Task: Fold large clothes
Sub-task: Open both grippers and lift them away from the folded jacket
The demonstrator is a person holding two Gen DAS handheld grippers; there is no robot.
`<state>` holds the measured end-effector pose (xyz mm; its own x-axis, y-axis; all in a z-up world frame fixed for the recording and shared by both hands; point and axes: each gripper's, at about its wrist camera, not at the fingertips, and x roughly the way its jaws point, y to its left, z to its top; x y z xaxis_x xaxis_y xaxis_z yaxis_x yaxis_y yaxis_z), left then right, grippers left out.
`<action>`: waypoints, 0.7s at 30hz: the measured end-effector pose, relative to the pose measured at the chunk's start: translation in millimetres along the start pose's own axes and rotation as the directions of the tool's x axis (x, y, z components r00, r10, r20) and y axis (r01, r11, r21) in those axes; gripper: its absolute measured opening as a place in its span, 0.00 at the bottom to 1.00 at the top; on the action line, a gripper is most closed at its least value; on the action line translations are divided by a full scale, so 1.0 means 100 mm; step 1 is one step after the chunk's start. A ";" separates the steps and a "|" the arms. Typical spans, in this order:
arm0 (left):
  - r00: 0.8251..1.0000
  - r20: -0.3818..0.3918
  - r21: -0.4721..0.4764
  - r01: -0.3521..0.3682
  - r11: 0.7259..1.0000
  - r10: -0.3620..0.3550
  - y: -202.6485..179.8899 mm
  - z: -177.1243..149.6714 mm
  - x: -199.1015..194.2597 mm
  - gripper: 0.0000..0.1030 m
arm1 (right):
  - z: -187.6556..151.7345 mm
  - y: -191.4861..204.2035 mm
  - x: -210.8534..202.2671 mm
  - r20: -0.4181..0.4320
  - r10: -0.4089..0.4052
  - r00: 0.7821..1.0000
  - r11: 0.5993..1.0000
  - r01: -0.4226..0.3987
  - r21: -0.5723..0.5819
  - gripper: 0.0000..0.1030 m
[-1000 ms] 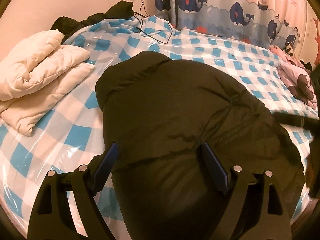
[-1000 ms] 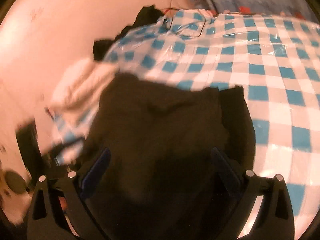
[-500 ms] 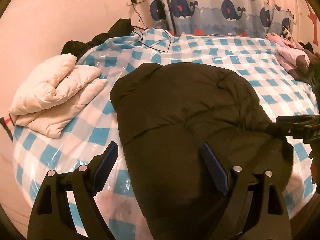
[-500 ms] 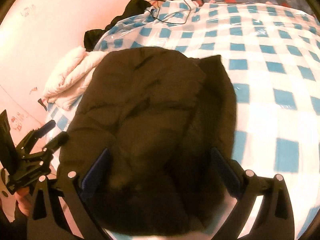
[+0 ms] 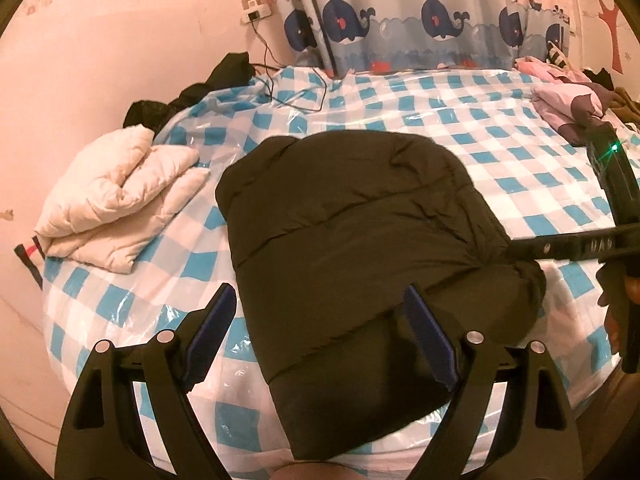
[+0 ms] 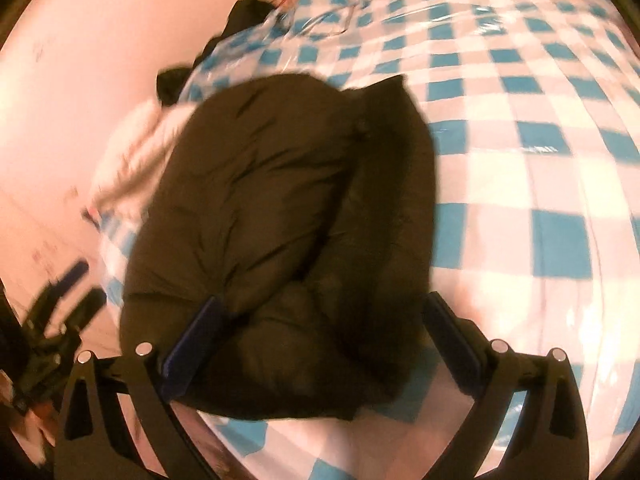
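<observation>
As both tools are backing away from the dark padded jacket (image 5: pixel 360 248), the left tool (image 5: pixel 320 336) and right tool (image 6: pixel 320 344) are standing wide open, empty. The jacket is lying folded on the checked bed (image 5: pixel 520 160), suggesting this fold is finishing.

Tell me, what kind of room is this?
Probably a child's bedroom. A bed with a blue-checked cover fills the view, whale-print curtains hang behind it, and a folded dark puffer jacket lies near a folded cream jacket.
</observation>
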<state>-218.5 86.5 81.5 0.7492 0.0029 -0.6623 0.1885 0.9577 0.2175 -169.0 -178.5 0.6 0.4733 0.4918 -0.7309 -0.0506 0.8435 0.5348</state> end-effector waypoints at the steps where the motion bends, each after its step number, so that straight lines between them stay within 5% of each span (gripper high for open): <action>1: 1.000 0.011 0.009 -0.008 1.000 0.008 -0.03 0.00 -0.06 0.79 | -0.02 -0.07 -0.05 0.007 0.009 1.000 0.999 -0.010 0.030 0.94; 7: 0.999 0.043 0.014 -0.002 1.000 0.002 -0.10 0.04 -0.29 0.80 | -0.12 -0.12 -0.32 0.057 -0.014 0.998 0.999 0.011 0.051 0.94; 21: 1.000 0.006 -0.094 0.019 0.995 -0.019 0.00 -0.15 -0.63 0.87 | -0.46 0.85 -0.62 0.104 -0.227 0.968 0.952 0.244 -0.186 0.94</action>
<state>-275.7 90.3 112.2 0.7494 -0.0167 -0.6619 0.1425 0.9803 0.1366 -242.6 -127.5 71.9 0.5616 0.2618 -0.7849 -0.0967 0.9629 0.2520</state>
